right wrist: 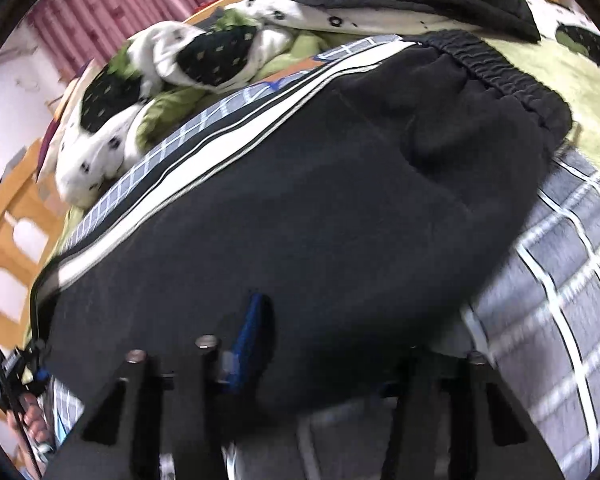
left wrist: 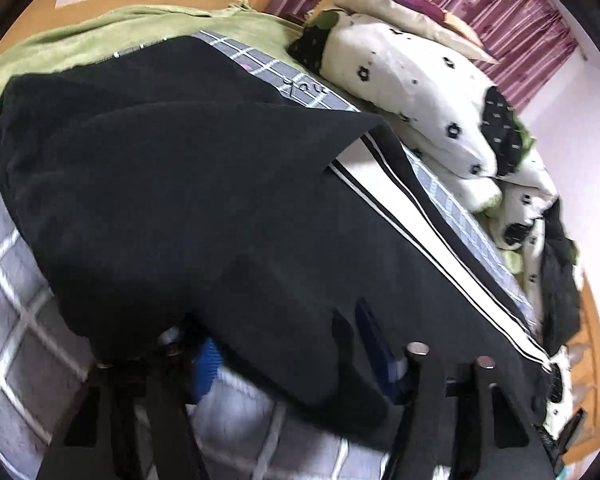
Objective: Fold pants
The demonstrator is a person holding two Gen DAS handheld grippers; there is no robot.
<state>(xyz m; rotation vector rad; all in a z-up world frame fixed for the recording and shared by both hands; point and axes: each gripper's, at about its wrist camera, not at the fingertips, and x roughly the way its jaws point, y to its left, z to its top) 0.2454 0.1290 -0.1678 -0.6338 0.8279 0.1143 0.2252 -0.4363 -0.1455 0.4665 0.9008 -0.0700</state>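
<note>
On the grey checked bedspread [left wrist: 8, 280] lie the black pants [left wrist: 180, 200], folded lengthwise, white side stripe [left wrist: 440, 240] toward the heaped floral bedding [left wrist: 420, 92]. The left gripper [left wrist: 288, 356] straddles the near fabric edge; whether its blue pads press cannot be determined. The right gripper [right wrist: 332, 344] likewise straddles the near edge, clamping undetermined. The waistband [right wrist: 500, 68] borders a green blanket [right wrist: 572, 80].

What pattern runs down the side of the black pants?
A white stripe edged with thin black lines, clearest in the right wrist view.
</note>
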